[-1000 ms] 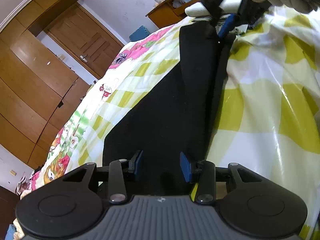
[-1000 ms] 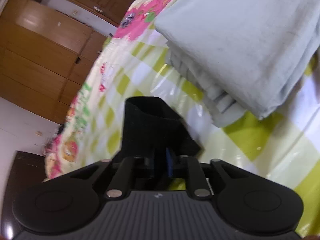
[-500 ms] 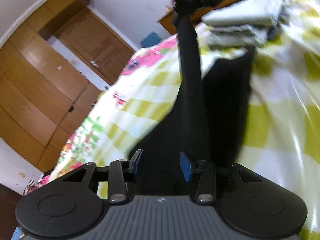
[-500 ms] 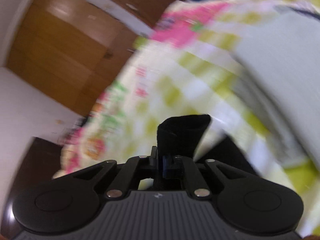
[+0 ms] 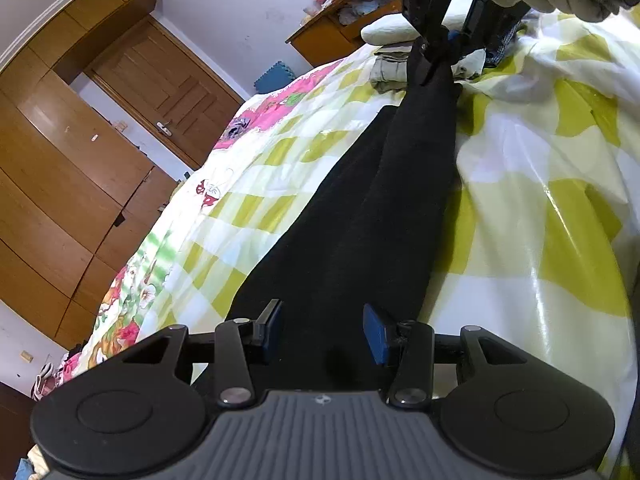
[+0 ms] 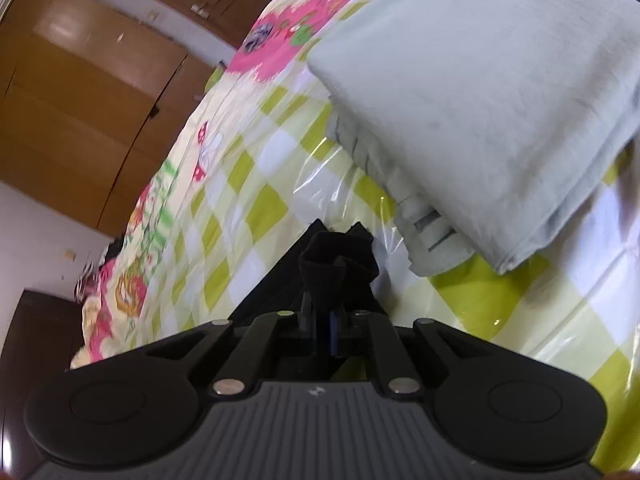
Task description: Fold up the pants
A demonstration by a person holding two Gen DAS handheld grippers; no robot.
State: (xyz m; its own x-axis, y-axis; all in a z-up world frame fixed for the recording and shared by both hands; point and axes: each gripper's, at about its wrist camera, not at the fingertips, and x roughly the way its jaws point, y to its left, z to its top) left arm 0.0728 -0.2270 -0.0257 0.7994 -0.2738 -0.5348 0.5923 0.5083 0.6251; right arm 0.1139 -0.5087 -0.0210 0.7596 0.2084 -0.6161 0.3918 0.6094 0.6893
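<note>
The black pants [image 5: 360, 216] lie stretched lengthwise along the bed [image 5: 540, 208], near the stack of folded grey clothes [image 6: 472, 92]. The right gripper [image 6: 326, 320] has its jaws closed on a bunched leg end beside that stack, probably to pull the fabric taut or carry it over for a fold. The left gripper [image 5: 320, 330] hovers over the opposite end, jaws apart, holding nothing. Glossy plastic covers the green-checked bedspread; beyond the stack, a wooden wardrobe [image 5: 60, 168] and door [image 5: 168, 92].

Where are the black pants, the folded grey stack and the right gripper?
black pants [image 5: 360, 216], left wrist view, mid-leg.
folded grey stack [image 6: 480, 92], right wrist view, top layer.
right gripper [image 6: 324, 320], right wrist view, between fingertips.
</note>
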